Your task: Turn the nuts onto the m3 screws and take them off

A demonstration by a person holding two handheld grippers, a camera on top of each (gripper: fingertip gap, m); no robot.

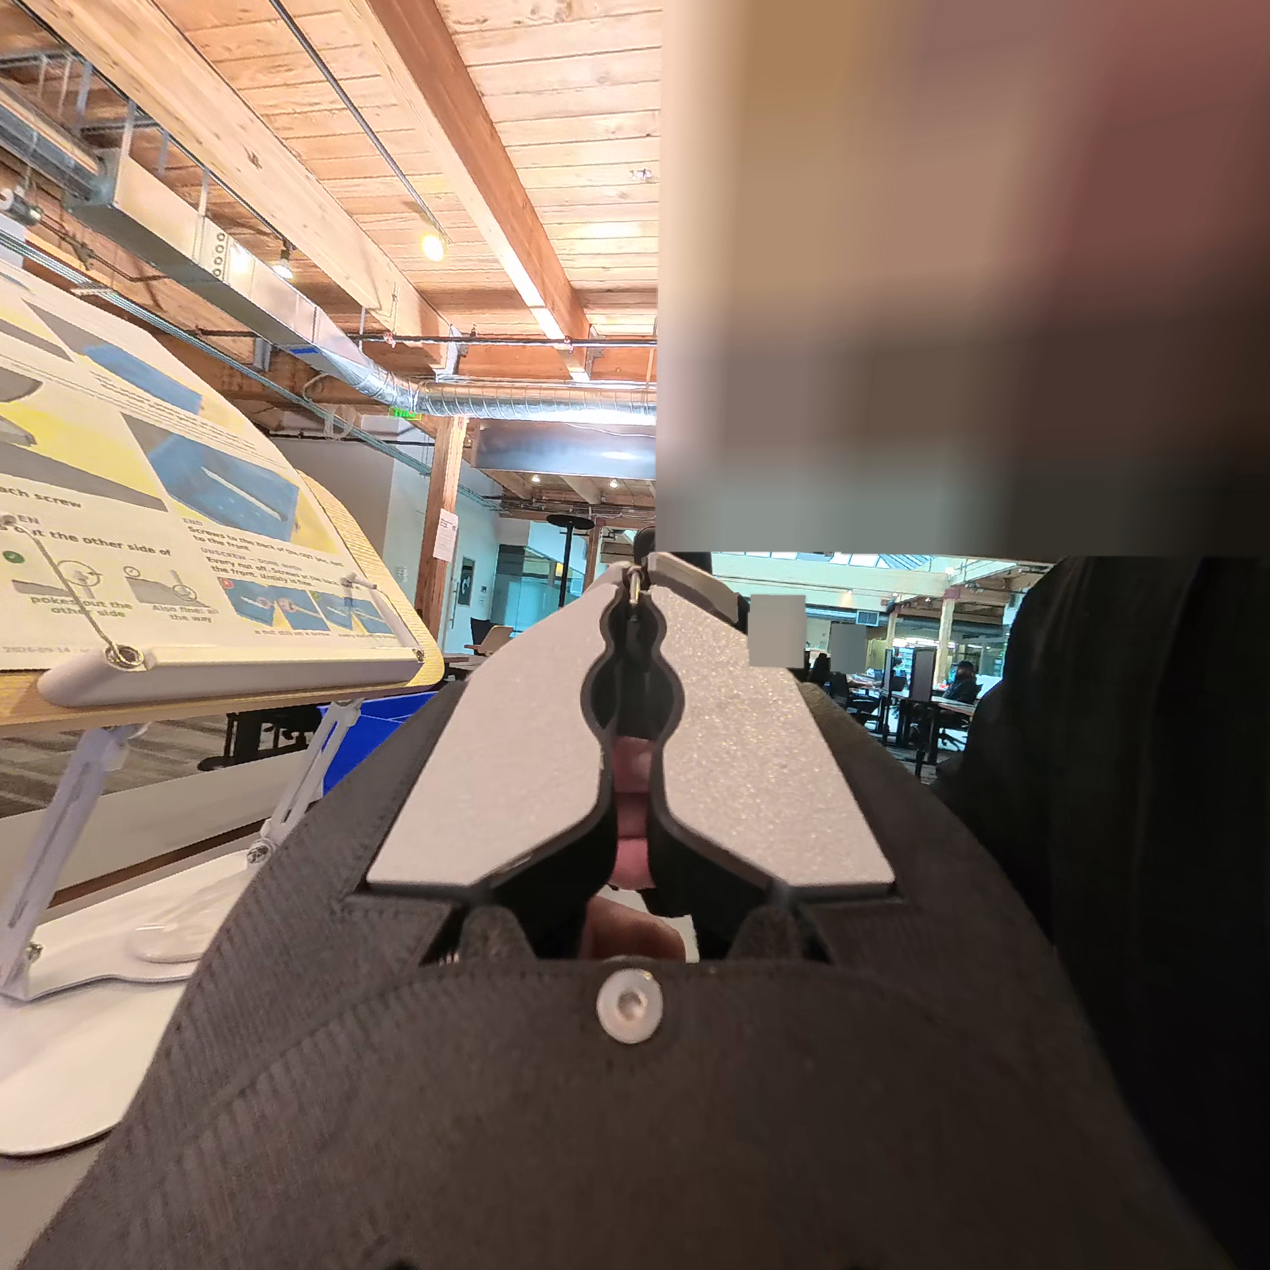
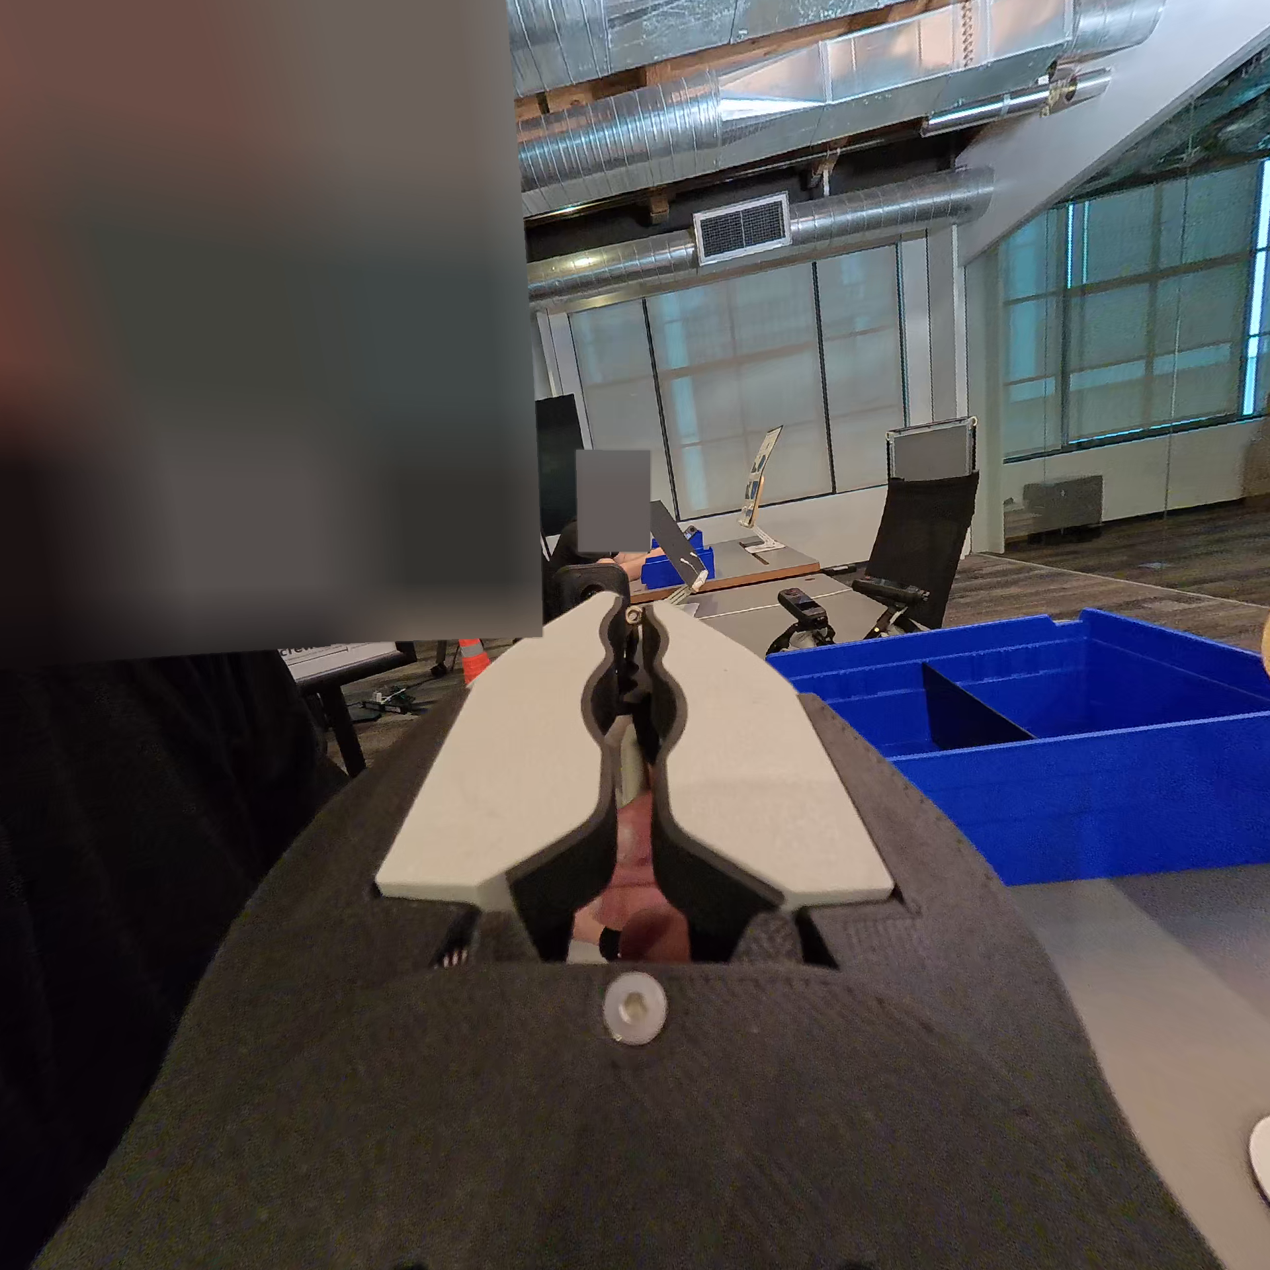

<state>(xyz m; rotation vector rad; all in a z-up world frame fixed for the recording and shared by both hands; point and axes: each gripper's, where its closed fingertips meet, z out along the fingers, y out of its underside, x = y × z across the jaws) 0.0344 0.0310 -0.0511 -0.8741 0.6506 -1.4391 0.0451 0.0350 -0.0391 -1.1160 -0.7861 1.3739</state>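
Both grippers are raised in front of the person, tip to tip. The left gripper (image 1: 636,584) is pinched together on a small metal part, apparently the m3 screw (image 1: 636,592); the right gripper (image 2: 636,614) is clamped on a tiny silvery piece, probably the nut (image 2: 633,614). Which is which I cannot tell for sure. To thread cleanly, I'd keep both axes in line and twist gently. The blue bin (image 2: 1099,811) sits nearby.

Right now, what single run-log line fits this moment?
left gripper: shut on small metal screw | right gripper: shut on small metal nut | both raised, tips meeting | blue plastic bin: beside right
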